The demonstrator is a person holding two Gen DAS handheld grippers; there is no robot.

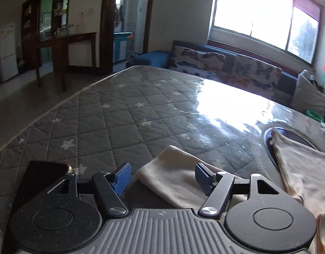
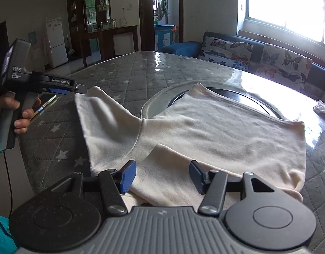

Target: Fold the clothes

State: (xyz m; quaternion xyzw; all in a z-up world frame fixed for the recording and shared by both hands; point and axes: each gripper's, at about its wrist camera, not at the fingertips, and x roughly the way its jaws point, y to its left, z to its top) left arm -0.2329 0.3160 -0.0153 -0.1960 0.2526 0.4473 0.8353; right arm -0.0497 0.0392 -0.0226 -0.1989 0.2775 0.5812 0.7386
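A cream T-shirt (image 2: 215, 131) lies flat on the grey star-quilted table (image 2: 130, 74). One sleeve (image 2: 162, 180) is folded in over the body near the front edge. My right gripper (image 2: 162, 174) hovers open over that folded sleeve, and its blue pads do not touch the cloth. The other sleeve (image 1: 175, 169) spreads out to the left. My left gripper (image 1: 162, 176) stands open above this sleeve's end, with the fabric lying between the jaws and nothing pinched. In the right wrist view the left gripper (image 2: 78, 89) shows side-on at the sleeve's far corner, held by a hand (image 2: 24, 114).
A dark phone (image 1: 41, 175) lies on the table just left of the left gripper. A round dark inset (image 2: 236, 95) sits under the shirt's far hem. Crumpled tissue (image 2: 323, 108) lies at the right. A butterfly-patterned sofa (image 2: 285, 63) runs behind the table.
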